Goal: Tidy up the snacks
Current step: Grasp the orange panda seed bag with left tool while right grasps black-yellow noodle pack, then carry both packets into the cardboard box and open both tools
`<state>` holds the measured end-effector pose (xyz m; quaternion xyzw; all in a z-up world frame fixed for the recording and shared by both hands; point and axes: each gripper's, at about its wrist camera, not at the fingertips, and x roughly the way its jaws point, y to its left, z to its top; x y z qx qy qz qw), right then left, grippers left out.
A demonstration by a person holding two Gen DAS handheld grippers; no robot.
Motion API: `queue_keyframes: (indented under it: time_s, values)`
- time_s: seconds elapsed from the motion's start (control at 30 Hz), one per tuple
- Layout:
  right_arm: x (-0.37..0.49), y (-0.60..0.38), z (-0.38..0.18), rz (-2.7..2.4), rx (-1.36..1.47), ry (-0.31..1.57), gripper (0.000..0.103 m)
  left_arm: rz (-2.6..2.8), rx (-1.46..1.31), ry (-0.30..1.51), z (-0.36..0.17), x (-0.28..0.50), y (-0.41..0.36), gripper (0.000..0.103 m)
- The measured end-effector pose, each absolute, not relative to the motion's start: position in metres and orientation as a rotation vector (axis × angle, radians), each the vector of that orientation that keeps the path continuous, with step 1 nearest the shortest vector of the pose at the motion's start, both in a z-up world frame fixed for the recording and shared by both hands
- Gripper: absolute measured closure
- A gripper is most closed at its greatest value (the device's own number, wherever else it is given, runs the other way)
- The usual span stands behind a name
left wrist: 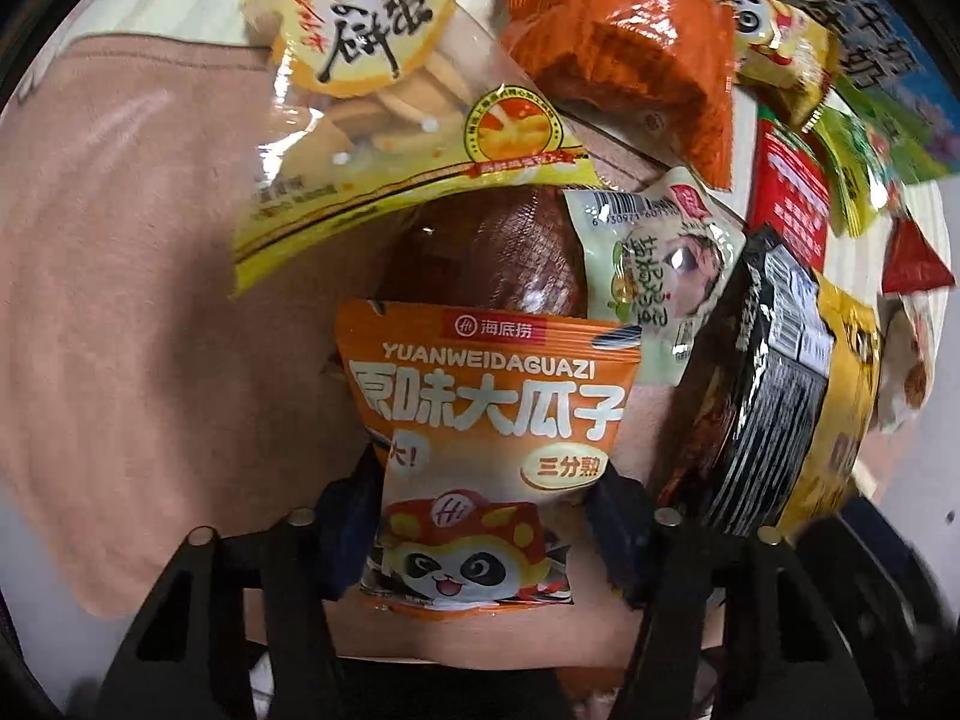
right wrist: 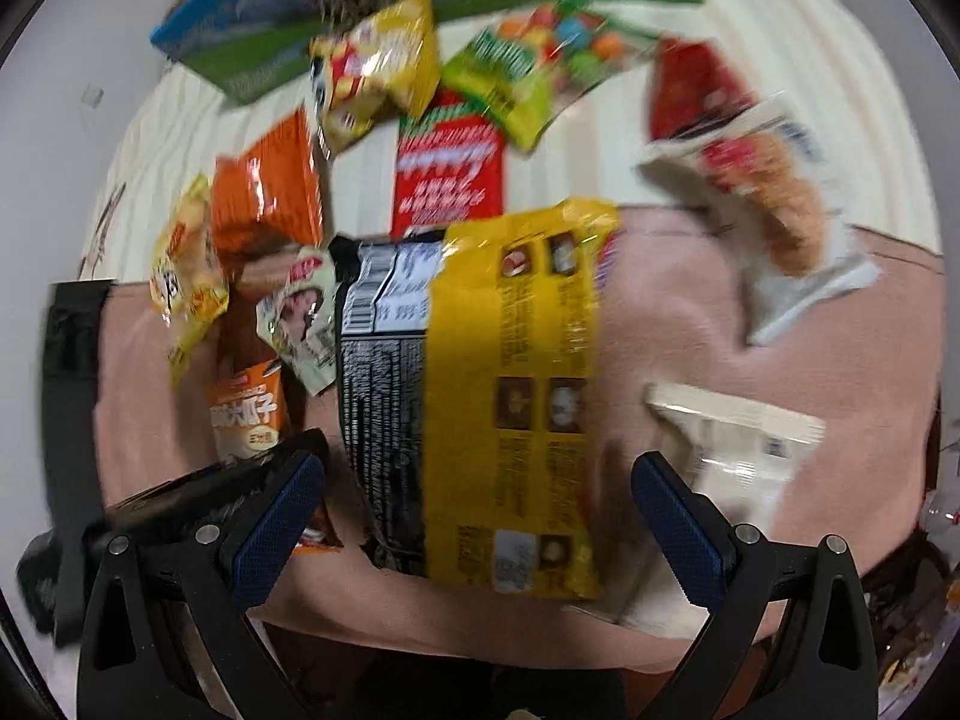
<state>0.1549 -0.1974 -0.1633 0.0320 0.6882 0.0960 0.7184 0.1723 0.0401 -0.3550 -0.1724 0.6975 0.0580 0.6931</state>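
The left gripper (left wrist: pixel 480 516) was clenched on the orange sunflower-seed packet (left wrist: pixel 486 438) over the pink cloth (left wrist: pixel 120 300): light, crinkly, slippery, best pinched by its sealed edge. The right gripper (right wrist: pixel 480 510) stood released around the black-and-yellow bag (right wrist: pixel 480 396) mid-cloth.

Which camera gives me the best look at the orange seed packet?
Left wrist: the seed packet fills the centre, sharp, label readable, between the left gripper fingers. Right wrist shows it small, blurred, at left, partly hidden behind the right gripper.
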Motion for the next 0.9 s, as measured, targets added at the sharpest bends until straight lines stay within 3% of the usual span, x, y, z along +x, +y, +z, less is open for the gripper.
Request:
queue_keyframes:
  time_s: [0.37,0.47,0.63,0.9]
  values:
    - [0.163,-0.15,-0.229,0.097,-0.111,1.621,0.0,0.158,-0.348,1.538,-0.351,0.144,0.055,0.044]
    - [0.156,-0.14,-0.229,0.061,-0.166,1.583,0.013,0.153,-0.337,1.525,-0.343,0.145,0.051,0.044]
    - [0.144,-0.146,-0.223,0.084,-0.084,1.578,0.015,0.143,-0.345,1.514,-0.316,0.129,0.044,0.045]
    - [0.136,-0.17,-0.169,0.272,0.139,1.539,0.015,0.097,-0.425,1.437,-0.201,0.11,0.057,0.045]
